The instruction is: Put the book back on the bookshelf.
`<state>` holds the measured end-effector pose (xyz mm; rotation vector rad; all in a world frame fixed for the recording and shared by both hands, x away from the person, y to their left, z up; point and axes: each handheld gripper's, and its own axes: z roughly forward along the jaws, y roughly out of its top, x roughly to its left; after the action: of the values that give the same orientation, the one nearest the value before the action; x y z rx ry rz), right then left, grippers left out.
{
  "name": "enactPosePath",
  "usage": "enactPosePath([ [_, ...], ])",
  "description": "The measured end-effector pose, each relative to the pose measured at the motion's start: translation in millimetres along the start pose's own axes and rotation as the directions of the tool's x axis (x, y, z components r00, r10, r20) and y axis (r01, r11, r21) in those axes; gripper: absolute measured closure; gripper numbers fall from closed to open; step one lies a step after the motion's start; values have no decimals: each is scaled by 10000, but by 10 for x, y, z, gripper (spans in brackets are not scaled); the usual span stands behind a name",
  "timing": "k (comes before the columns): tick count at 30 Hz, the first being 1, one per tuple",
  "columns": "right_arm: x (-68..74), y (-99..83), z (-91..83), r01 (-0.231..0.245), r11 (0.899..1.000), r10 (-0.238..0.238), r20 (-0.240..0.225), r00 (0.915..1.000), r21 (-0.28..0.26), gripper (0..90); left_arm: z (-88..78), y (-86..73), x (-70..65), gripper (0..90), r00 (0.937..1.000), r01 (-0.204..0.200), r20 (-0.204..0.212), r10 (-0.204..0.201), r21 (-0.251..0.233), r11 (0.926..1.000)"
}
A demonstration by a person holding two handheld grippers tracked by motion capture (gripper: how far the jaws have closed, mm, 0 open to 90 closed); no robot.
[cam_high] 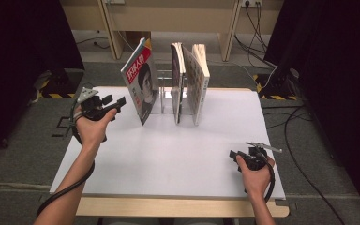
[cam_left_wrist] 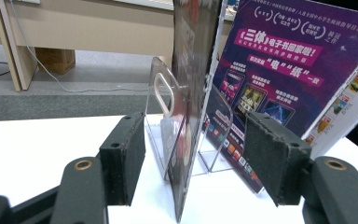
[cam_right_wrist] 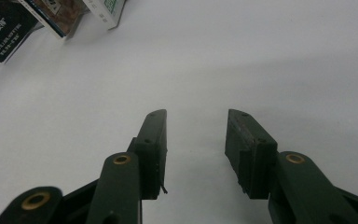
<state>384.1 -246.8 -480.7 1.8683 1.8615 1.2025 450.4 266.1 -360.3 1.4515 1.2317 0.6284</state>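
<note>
Left gripper point(cam_high: 115, 104): held in the left hand point(cam_high: 93, 126) near the counter's left edge, toward the far side. Jaws stand wide apart and hold nothing. In the left gripper view the leaning magazine's thin lower edge lies in the gap between the two pads point(cam_left_wrist: 123, 158), touching neither.

Leaning magazine point(cam_high: 141, 82): red-topped cover with a portrait, standing on its lower edge and tilted leftward, just beyond the left gripper's tips. Its foot rests on the counter by the clear acrylic rack point(cam_left_wrist: 161, 116).

Clear acrylic rack: upright transparent dividers near the middle of the counter's far edge, with an oval handle cut-out seen in the left gripper view.

Two further books point(cam_high: 191, 79): upright in the rack to the right of the leaning magazine, one with a purple back cover point(cam_left_wrist: 279, 74) seen in the left gripper view.

Right gripper point(cam_high: 234, 154): held in the right hand point(cam_high: 255, 178) near the counter's near right corner, well apart from the rack. Jaws open, nothing between them, above bare white surface.

Counter point(cam_high: 178, 159): white top, wooden strip along the near edge.
</note>
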Motion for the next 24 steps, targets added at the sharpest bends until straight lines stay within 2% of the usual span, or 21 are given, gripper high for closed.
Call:
enactPosePath([
  [3, 9, -1, -5, -146, 9999, 146, -22, 9999, 34, 590, -53, -42, 28, 381, 10000, -19, -34, 19, -2, 10000],
  [7, -9, 0, -4, 28, 10000, -28, 40, 10000, 14, 590, -141, -136, 76, 380, 10000, -14, -19, 14, 117, 9999],
  [12, -1, -1, -1, -34, 10000, 34, 0, 10000, 1, 590, -245, -240, 131, 380, 9999, 97, -29, -97, 169, 9998],
  [16, 10, -3, -1, -73, 10000, 73, 0, 10000, -1, 590, -352, -418, 173, 380, 9999, 95, -46, -94, 341, 9994],
  [17, 10, -3, -1, -73, 10000, 73, 0, 10000, -1, 590, -352, -418, 173, 380, 9999, 95, -46, -94, 341, 9994],
  [19, 9, -2, -2, -9, 10000, 9, 4, 10000, -30, 590, -410, -549, 217, 381, 9998, 156, -98, -152, 436, 9989],
  [21, 10, -2, -3, -6, 10000, 6, 2, 10000, -29, 590, -425, -580, 227, 381, 9998, 167, -96, -163, 484, 9987],
  [24, 15, -2, -14, -59, 10000, 59, 9, 10000, -39, 590, -513, -762, 290, 385, 9998, 214, -25, -212, 613, 9979],
])
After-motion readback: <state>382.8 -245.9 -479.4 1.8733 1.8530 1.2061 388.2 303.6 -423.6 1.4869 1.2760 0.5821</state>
